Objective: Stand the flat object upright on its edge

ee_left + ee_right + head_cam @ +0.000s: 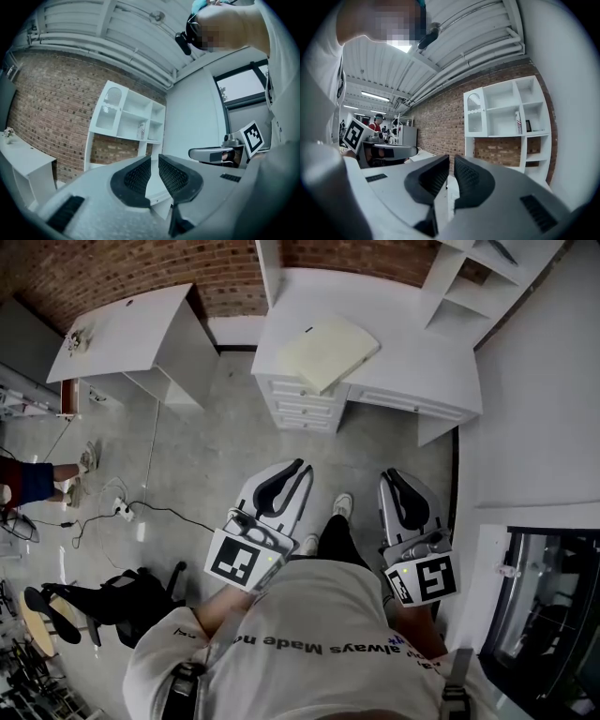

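Observation:
A pale yellow flat board (328, 351) lies flat on the white desk (422, 362) ahead of me, slightly over the desk's front edge. Both grippers hang at waist height, well short of the desk, over the floor. My left gripper (302, 468) is shut with nothing between its fingers, and its black pads (140, 176) nearly meet. My right gripper (387, 475) is also shut and empty, its pads (466, 176) close together. Each gripper view shows the other gripper beside it: the right gripper (215, 153) and the left gripper (389, 151). The board shows in neither gripper view.
A white shelf unit (126, 124) stands on the desk against the brick wall (440, 122). A second white desk (131, 334) is at the far left. Cables (122, 512) and a black chair (94, 601) sit on the floor at left; a dark window (544, 606) is at right.

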Available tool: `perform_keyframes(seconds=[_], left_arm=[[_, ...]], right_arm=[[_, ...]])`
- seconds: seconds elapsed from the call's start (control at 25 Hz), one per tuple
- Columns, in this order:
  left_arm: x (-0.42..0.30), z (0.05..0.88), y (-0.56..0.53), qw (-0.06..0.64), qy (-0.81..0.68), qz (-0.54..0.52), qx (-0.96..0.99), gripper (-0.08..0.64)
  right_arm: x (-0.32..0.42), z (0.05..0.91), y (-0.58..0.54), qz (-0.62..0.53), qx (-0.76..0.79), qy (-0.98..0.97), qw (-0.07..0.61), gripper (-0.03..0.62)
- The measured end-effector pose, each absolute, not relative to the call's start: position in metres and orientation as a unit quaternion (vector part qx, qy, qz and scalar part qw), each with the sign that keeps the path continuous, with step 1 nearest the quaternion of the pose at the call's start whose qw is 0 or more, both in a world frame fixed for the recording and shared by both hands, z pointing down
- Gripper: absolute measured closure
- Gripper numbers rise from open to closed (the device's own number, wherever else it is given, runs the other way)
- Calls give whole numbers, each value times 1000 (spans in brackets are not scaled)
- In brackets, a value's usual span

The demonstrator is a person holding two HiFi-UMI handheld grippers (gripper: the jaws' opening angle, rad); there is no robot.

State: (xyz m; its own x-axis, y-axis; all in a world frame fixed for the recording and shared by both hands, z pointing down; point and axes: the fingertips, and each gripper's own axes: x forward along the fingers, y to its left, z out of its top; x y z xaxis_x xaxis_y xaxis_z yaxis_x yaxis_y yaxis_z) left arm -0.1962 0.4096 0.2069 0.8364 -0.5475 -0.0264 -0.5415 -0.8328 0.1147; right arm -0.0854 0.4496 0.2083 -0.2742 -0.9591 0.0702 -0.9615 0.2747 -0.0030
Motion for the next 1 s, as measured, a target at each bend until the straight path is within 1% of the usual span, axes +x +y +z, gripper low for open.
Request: perform_keyframes(seconds=[0.2, 0.36, 0.76, 1.0], left_arm=[[-162, 205, 372, 48, -282, -31, 958, 505], [-131, 216, 338, 56, -293, -5, 954, 505], [-40, 213, 266, 55, -298, 0, 953, 505], [-9, 218, 233, 59, -312, 1, 948, 505]], right_arm=[[-54, 210, 412, 22, 599, -800, 25, 555], [-17, 213, 380, 22, 598, -801, 19, 555], [72, 211, 307, 12, 586, -810, 23, 555], [103, 216, 272, 11, 571, -821, 27, 555]])
